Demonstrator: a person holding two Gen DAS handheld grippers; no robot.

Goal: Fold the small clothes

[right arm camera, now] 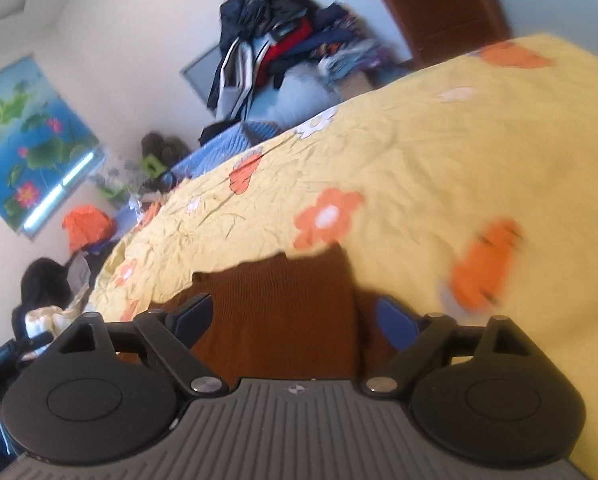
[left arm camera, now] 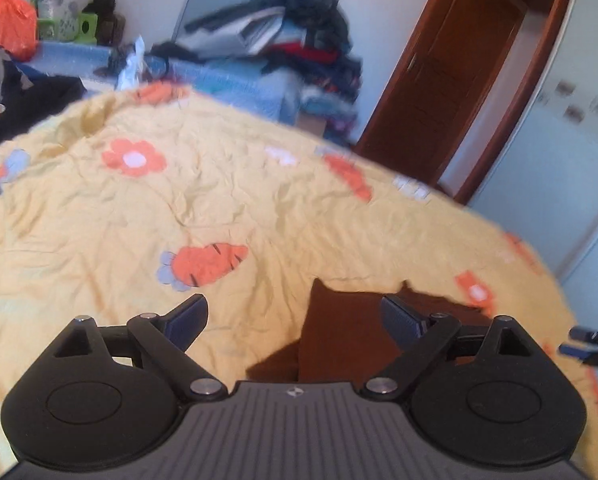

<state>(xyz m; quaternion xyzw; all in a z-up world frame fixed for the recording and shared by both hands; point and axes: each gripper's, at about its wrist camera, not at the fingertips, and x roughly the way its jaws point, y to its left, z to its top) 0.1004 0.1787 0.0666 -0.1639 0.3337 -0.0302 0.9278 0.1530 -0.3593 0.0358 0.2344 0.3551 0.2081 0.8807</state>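
Note:
A small brown knitted garment (left arm camera: pixel 339 332) lies on the yellow flowered bedspread (left arm camera: pixel 219 208), close under both grippers. My left gripper (left arm camera: pixel 295 316) is open, its jaws wide apart above the garment's left part. The right gripper also shows at the right edge of the left wrist view (left arm camera: pixel 579 340). In the right wrist view the brown garment (right arm camera: pixel 283 312) fills the space between the open jaws of my right gripper (right arm camera: pixel 295 312), which hovers over it. The bedspread (right arm camera: pixel 439 160) stretches beyond. Neither gripper holds anything.
A heap of dark and coloured clothes (left arm camera: pixel 283 36) sits on a blue surface beyond the bed. An orange bag (left arm camera: pixel 9 24) is at the far left. A brown wooden door (left arm camera: pixel 439 80) stands at right. A lotus picture (right arm camera: pixel 23 140) hangs on the wall.

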